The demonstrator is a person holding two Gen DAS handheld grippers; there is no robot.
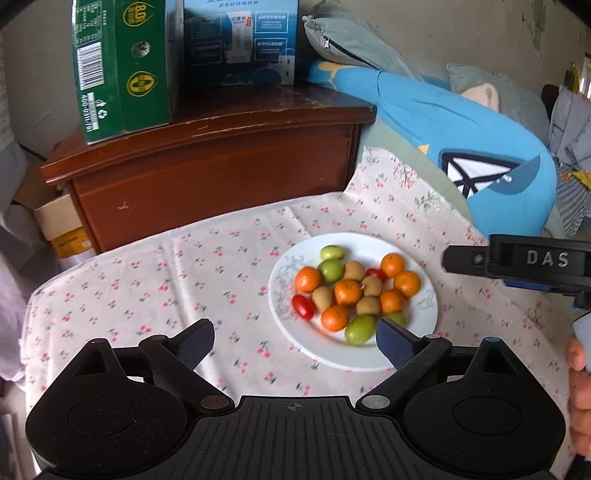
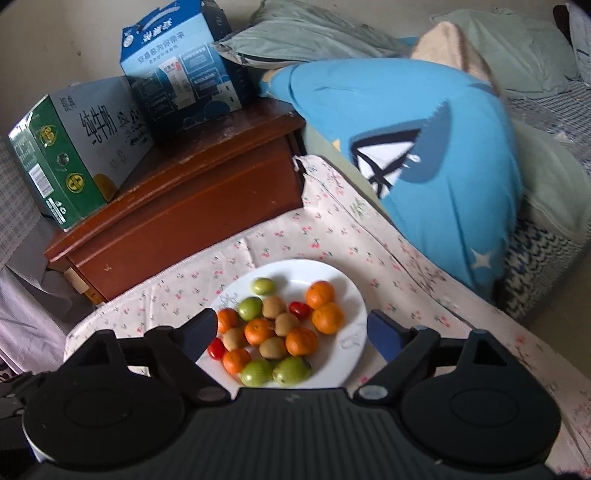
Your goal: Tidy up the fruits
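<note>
Home bedrm, pillows (image 2: 310, 35), plush cushion (image 2: 424, 147), wood nightstand (image 1: 218, 173)

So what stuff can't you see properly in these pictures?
- Right wrist view: the left finger covers part of an orange and a cherry tomato on the plate.
- Left wrist view: the right finger hides most of one green fruit.
- Left wrist view: the other gripper's fingertips are cut off by the right edge.
- Both views: the small print on the blue box is unreadable.
</note>
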